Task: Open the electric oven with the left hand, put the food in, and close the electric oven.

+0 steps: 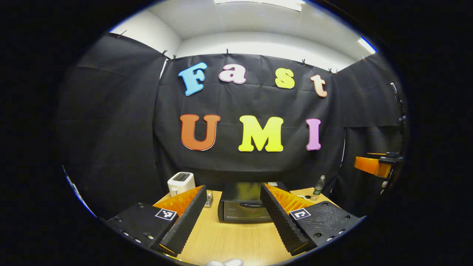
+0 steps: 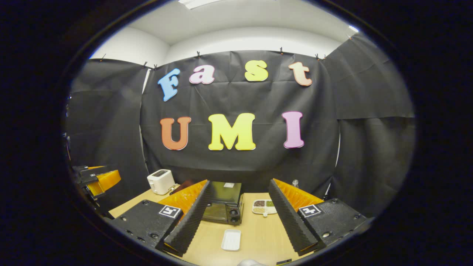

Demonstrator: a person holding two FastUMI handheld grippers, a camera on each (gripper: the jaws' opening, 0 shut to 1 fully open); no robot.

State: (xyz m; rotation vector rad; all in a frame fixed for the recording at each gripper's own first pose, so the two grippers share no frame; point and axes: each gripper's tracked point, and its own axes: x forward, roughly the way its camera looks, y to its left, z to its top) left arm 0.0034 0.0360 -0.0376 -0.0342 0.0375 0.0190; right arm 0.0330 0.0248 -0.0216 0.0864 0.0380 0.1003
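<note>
The black electric oven [image 1: 242, 207] stands on the wooden table straight ahead of my left gripper [image 1: 233, 188], its door closed and its handle [image 1: 251, 204] facing me. That gripper is open, well short of the oven, with nothing between its fingers [image 1: 184, 221]. My right gripper [image 2: 239, 183] is open too and holds nothing. Below it a small white rectangular tray [image 2: 231, 239] lies on the table in front of the oven [image 2: 223, 204]. The other gripper [image 2: 98, 179] hangs at the left edge of the right gripper view, off the table.
A white toaster [image 1: 181, 183] sits at the table's back left, with a small shaker [image 1: 209, 199] beside the oven. Right of the oven are a divided dish of grains [image 2: 264, 207] and a bottle [image 1: 319, 186]. Black cloth walls close in the table [image 1: 236, 240].
</note>
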